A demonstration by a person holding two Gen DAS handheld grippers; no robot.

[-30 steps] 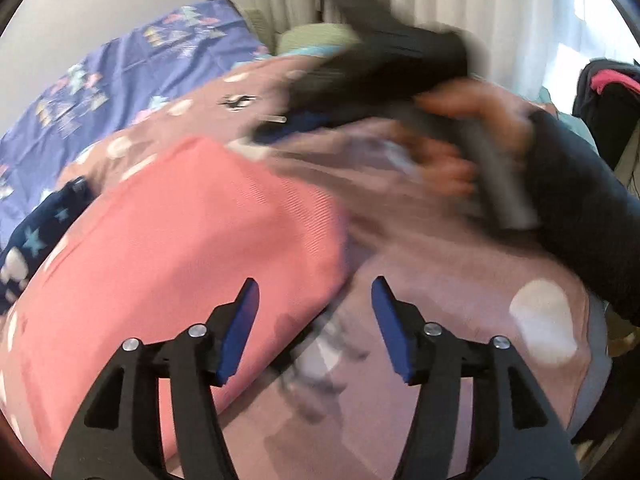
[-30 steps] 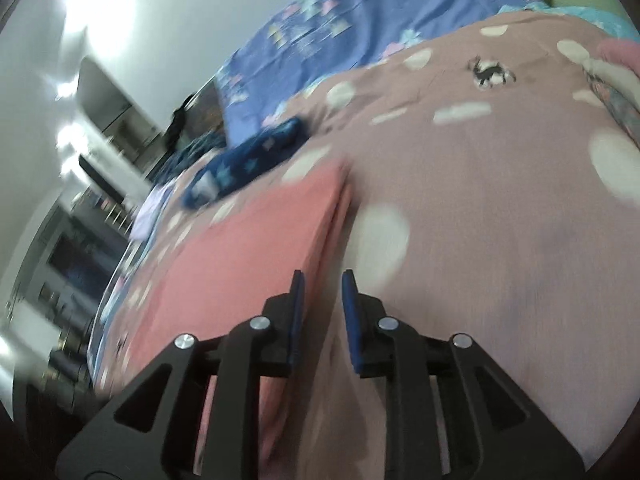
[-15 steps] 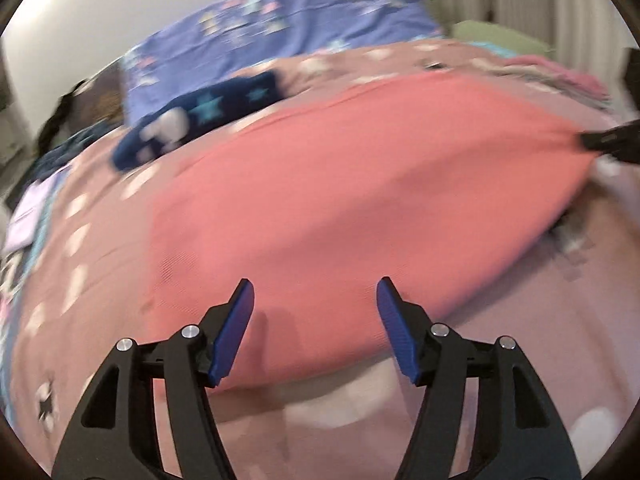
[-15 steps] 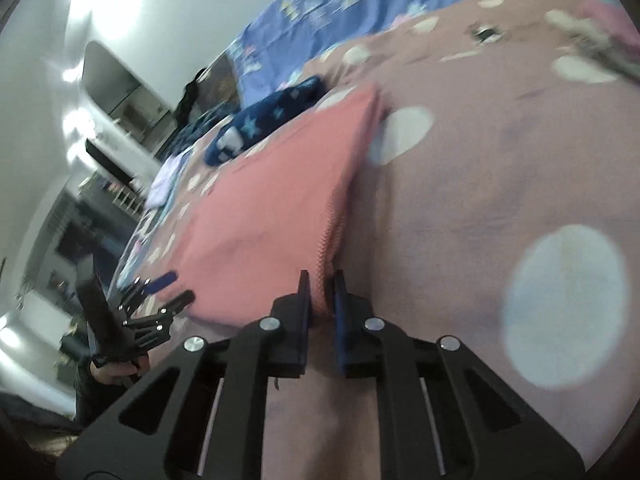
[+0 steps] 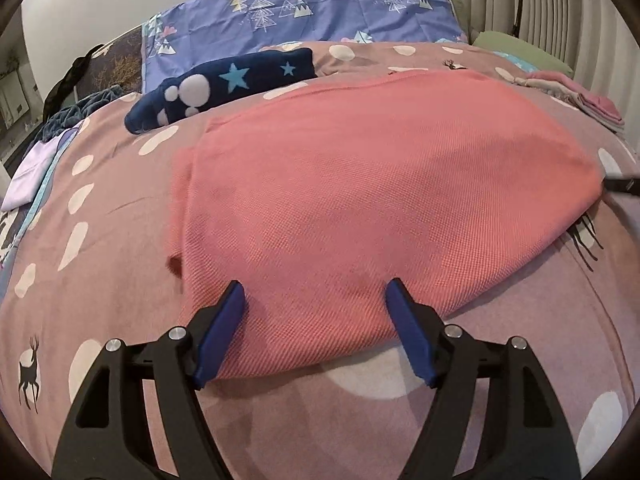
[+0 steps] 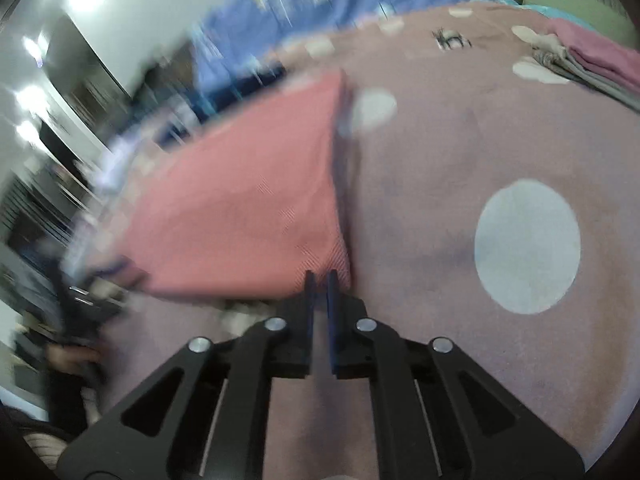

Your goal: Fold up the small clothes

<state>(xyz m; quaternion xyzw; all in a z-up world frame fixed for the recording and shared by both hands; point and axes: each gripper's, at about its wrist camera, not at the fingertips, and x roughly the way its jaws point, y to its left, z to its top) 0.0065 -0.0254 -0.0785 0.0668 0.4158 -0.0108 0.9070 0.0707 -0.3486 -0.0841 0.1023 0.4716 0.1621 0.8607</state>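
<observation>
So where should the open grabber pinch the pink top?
Probably its near-left corner. The pink knit top lies flat on the spotted duvet, and its near hem sits between the open left gripper pads. The right gripper is shut on the opposite near corner. Slide in low from the near side so one pad slips under the hem, matching that grip.

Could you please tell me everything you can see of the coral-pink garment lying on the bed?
The coral-pink garment is a waffle-textured knit, folded into layers and lying flat on the spotted mauve bedcover. The right tongs are shut on its near corner. The left tongs hover open over another edge, jaws just widened, pads not pressing it. A navy star-print cloth lies beyond its far edge.
</observation>
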